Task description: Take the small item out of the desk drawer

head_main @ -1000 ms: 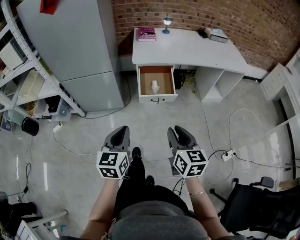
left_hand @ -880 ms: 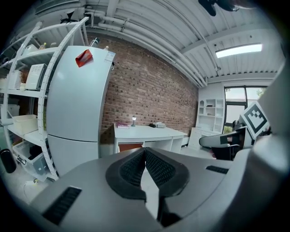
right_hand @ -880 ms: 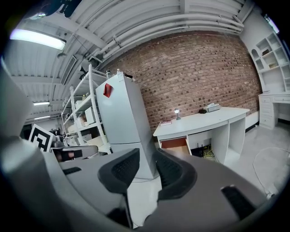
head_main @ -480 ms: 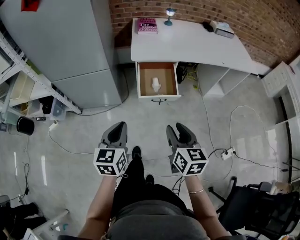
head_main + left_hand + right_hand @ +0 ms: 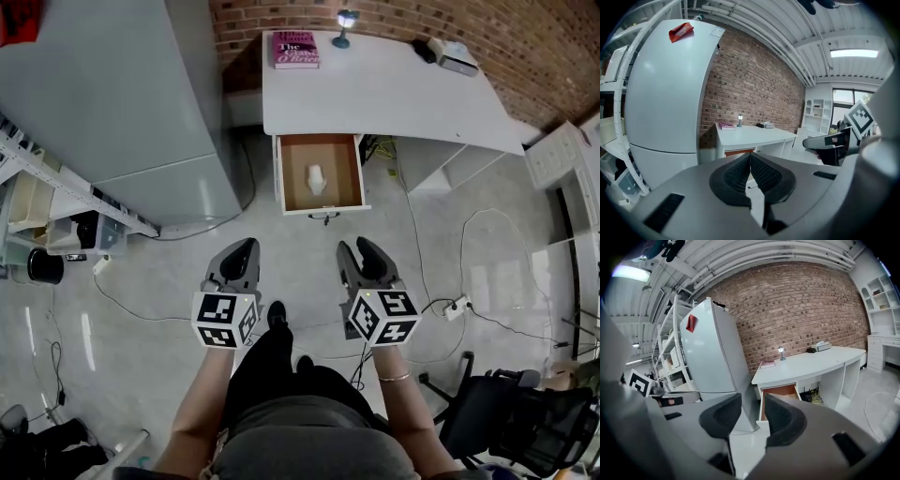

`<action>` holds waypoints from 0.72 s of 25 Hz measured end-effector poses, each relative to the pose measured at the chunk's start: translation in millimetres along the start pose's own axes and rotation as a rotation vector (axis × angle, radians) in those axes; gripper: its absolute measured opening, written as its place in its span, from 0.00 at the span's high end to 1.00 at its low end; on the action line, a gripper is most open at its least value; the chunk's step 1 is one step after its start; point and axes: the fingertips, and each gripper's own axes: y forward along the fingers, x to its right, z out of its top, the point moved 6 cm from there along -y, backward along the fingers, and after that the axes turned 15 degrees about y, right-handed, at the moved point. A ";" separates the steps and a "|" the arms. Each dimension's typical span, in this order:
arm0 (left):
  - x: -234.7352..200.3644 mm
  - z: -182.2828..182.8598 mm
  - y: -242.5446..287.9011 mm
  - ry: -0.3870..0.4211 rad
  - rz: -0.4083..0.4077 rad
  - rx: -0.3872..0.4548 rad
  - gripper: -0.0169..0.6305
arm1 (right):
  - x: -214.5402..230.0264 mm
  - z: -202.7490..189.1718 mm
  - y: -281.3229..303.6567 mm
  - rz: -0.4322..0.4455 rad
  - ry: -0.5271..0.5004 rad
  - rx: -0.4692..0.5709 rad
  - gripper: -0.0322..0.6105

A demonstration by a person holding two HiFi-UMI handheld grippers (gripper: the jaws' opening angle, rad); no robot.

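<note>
The white desk (image 5: 394,94) stands against the brick wall, its wooden drawer (image 5: 352,178) pulled open. A small white item (image 5: 316,179) lies in the middle of the drawer. Both grippers hang over the floor well short of the desk. My left gripper (image 5: 242,255) is shut with nothing in it, its ribbed pads (image 5: 761,173) meeting at the tips. My right gripper (image 5: 362,253) stands open and empty, and the gap between its jaws (image 5: 753,414) frames the open drawer (image 5: 780,393).
A tall grey cabinet (image 5: 103,94) stands left of the desk, with a metal rack (image 5: 56,192) beside it. A pink book (image 5: 296,50), a small lamp (image 5: 346,21) and a box (image 5: 456,56) are on the desk. Cables and a power strip (image 5: 456,308) cross the floor; a black chair (image 5: 516,422) stands at right.
The person has stepped toward the desk, so the drawer sits nearer and larger in the head view. Both grippers have kept their place in front of the body.
</note>
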 end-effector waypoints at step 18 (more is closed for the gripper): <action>-54.7 3.6 68.4 -0.048 -0.082 -0.022 0.94 | 0.0 17.1 66.1 -0.091 0.037 -0.021 0.68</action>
